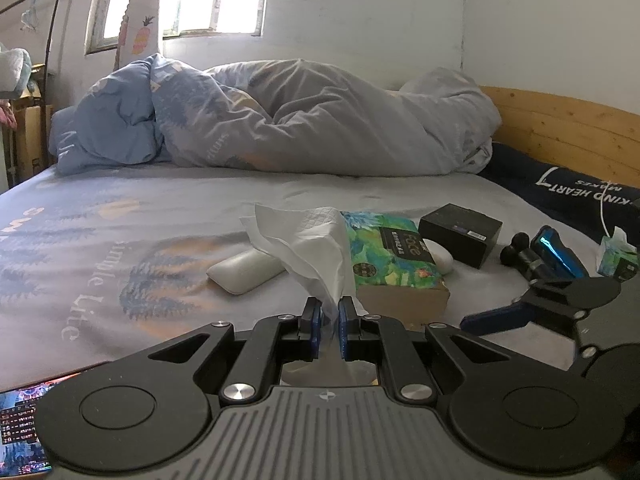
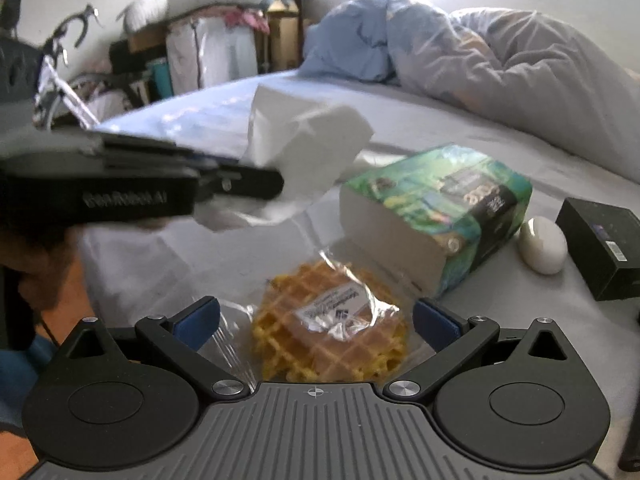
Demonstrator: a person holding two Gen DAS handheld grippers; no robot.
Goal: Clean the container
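My left gripper (image 1: pixel 330 312) is shut on a white tissue (image 1: pixel 308 240) that fans up above the bed. In the right wrist view it comes in from the left (image 2: pixel 276 184), with the tissue (image 2: pixel 304 140) bunched at its tip. My right gripper (image 2: pixel 316 322) hangs open over a waffle in clear plastic wrap (image 2: pixel 328 332) lying on the sheet; its blue fingers (image 2: pixel 198 322) stand apart on either side without touching it. A green tissue pack (image 2: pixel 436 216) lies just behind the waffle. No container can be identified for certain.
On the bed lie a white oblong case (image 1: pixel 244 272), a white egg-shaped object (image 2: pixel 542 248), a black box (image 2: pixel 604 244) and a small tissue pack (image 1: pixel 618 260). A rumpled duvet (image 1: pixel 300 120) fills the far side. A lit screen (image 1: pixel 20 420) sits at the near left edge.
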